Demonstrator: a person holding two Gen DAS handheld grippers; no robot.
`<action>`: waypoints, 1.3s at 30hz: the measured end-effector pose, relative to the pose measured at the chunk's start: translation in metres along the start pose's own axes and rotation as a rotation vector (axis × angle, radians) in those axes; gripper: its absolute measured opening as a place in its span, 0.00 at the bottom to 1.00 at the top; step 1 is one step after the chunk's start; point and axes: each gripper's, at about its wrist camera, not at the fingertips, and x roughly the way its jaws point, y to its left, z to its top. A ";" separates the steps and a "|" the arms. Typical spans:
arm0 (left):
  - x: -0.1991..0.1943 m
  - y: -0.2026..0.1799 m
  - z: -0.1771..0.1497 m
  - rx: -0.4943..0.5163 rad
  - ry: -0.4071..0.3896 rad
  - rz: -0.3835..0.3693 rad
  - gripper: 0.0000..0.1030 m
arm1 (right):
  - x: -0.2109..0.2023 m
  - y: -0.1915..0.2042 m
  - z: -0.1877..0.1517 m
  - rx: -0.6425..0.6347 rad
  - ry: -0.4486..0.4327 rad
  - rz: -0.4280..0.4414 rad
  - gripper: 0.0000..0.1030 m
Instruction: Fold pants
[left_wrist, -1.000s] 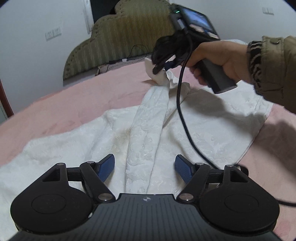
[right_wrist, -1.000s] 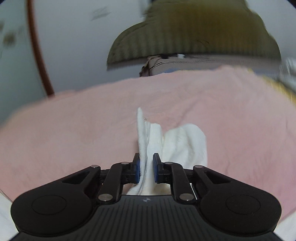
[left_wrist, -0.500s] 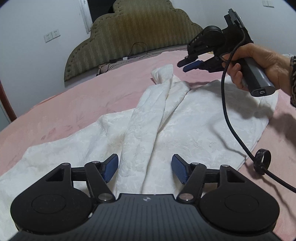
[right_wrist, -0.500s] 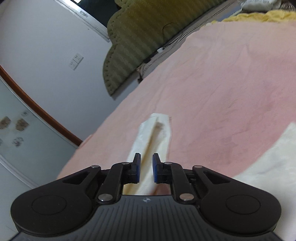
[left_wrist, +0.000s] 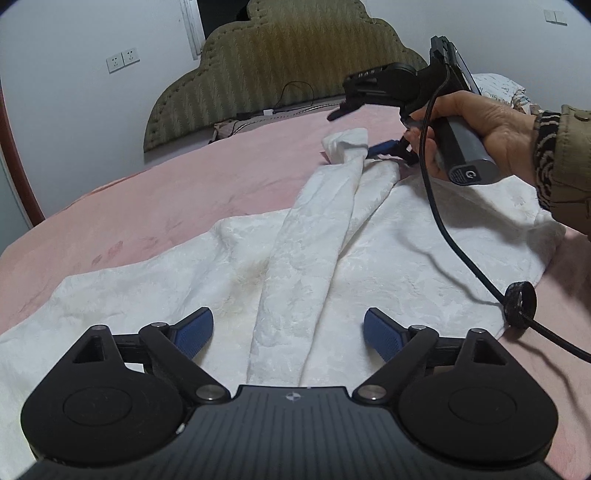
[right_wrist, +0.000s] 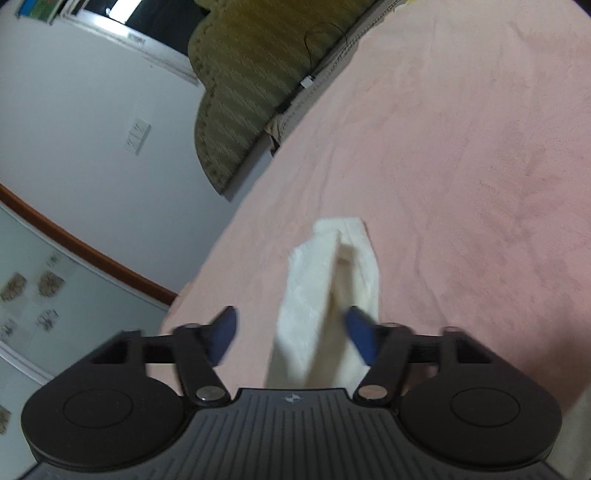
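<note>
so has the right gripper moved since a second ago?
Yes. In the left wrist view the right gripper has dropped from headboard height toward the pants end, jaws opening around it.

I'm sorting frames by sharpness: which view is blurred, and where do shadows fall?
Right wrist view: motion blur smears the right gripper, whose jaws are opening around the pants. Left wrist view: sharp, with fisheye bending at the edges; the cable casts a shadow on the pants.

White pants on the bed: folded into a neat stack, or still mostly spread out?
Mostly spread. The white pants lie flat across the pink bedspread, with one bunched strip of fabric running up the middle.
</note>
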 end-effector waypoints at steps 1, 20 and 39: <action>0.000 0.000 0.000 -0.002 0.001 -0.002 0.90 | 0.002 0.001 0.001 -0.002 -0.007 0.014 0.69; -0.013 -0.001 0.003 0.003 -0.079 -0.066 0.14 | -0.078 0.006 0.014 -0.028 -0.156 0.062 0.05; -0.045 -0.026 -0.007 0.116 -0.178 -0.185 0.18 | -0.214 -0.050 -0.017 0.050 -0.327 0.022 0.06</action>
